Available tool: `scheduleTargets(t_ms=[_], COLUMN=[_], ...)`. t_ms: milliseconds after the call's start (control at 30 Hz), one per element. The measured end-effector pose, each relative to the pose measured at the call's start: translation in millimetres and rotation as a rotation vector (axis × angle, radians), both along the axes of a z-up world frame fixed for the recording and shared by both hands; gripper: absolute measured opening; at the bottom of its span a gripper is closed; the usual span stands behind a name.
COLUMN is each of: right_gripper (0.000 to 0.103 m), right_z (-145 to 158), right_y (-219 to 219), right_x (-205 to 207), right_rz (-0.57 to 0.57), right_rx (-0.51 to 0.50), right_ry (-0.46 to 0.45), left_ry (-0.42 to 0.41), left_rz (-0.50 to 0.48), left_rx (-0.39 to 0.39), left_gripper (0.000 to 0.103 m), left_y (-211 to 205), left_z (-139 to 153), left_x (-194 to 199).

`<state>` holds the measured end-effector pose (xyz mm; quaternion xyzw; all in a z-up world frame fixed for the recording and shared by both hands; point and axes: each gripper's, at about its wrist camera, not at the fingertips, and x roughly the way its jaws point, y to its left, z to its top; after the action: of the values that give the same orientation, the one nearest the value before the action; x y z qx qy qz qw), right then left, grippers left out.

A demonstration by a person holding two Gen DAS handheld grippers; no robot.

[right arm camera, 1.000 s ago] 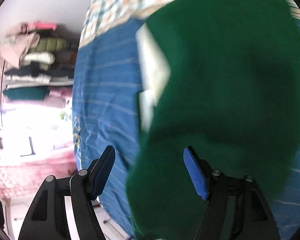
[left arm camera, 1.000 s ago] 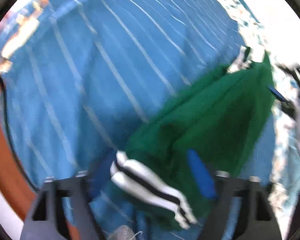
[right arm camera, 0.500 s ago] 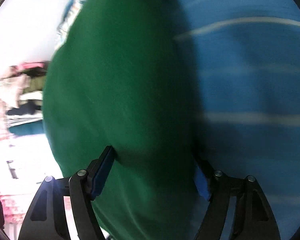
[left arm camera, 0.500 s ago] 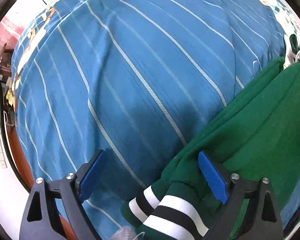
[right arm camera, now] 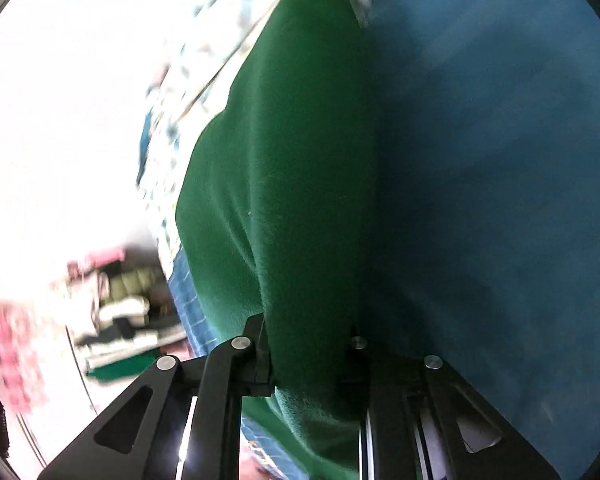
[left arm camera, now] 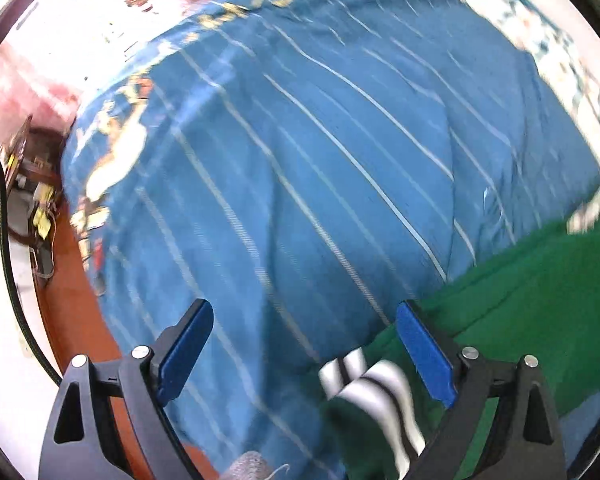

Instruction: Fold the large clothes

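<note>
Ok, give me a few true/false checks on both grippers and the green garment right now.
1. The right gripper is clamped on the green garment. True.
2. The left gripper is shut on the striped cuff. False: its jaws stand wide open, with the cuff low between them, ungripped.
3. The garment lies on a blue striped bedcover. True.
4. The cuff has red and yellow stripes. False: they are white and black.
</note>
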<state>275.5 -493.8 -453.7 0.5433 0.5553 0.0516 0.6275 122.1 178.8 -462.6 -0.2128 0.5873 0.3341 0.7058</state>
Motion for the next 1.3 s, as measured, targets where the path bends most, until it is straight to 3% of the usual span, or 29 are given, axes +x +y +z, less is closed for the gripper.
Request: scheduleTargets(t_ms=[133, 233, 300, 400, 533, 633, 733, 833, 933, 967, 1000, 1067, 1133, 1267, 1300], right_gripper=[0.015, 0.017, 0.03, 0.049, 0.051, 0.051, 0.051, 0.051, 0.048, 0.031, 0.022, 0.022, 0.022, 0.023, 0.031], right_z=[27, 25, 6, -13, 13, 47, 80, 94, 65, 53, 38, 16, -16, 3, 12], right_y=[-54, -80, -97, -113, -115, -119, -114, -63, 3, 28, 44, 71, 62, 45, 34], right_x=[-131, -206, -241, -256, -250, -237, -198, -154, -94, -83, -70, -51, -40, -29, -30], right_rz=[-0.157, -0.191, -0.166, -0.093, 0.021, 0.149, 0.286, 0.457, 0.615, 0.615, 0.604, 0.59, 0.593, 0.61, 0.604], right_rx=[-0.05, -0.075, -0.092, -0.069, -0.187, -0.36, -0.433, -0.425, -0.429, -0.432, -0.451, -0.552, -0.591, -0.483, -0.453], right_ry=[0.139, 0.259, 0.354, 0.401, 0.379, 0.356, 0.231, 0.098, 0.059, 0.053, 0.027, -0.028, -0.006, 0.011, -0.003], left_ry=[-0.008, 0.039, 0.048, 0.044, 0.124, 0.193, 0.168, 0.137, 0.114, 0.104, 0.089, 0.057, 0.035, 0.008, 0.003], left_rz=[0.036, 0.0, -0.033, -0.09, -0.153, -0.13, -0.094, -0.102, -0.089, -0.086, -0.084, -0.099, -0.119, -0.133, -0.131], left_rx=[-0.009, -0.019, -0.038, -0.017, 0.122, 0.112, 0.073, 0.097, 0.111, 0.112, 0.104, 0.09, 0.087, 0.034, 0.018], left_gripper=[0.095, 0.095, 0.095, 0.095, 0.095, 0.095, 0.095, 0.095, 0.095, 0.095, 0.095, 0.095, 0.095, 0.094, 0.094], left_y=[7, -20, -36, -58, -71, -56, -47, -50, -55, -57, -59, -67, -73, -89, -91], left_z=[14, 4, -2, -18, -59, -96, -86, -61, -40, -33, -26, -17, -14, -20, -22], left_x=[-35, -44, -41, -25, 11, 19, 13, 4, -5, -7, -7, -4, 1, 10, 12])
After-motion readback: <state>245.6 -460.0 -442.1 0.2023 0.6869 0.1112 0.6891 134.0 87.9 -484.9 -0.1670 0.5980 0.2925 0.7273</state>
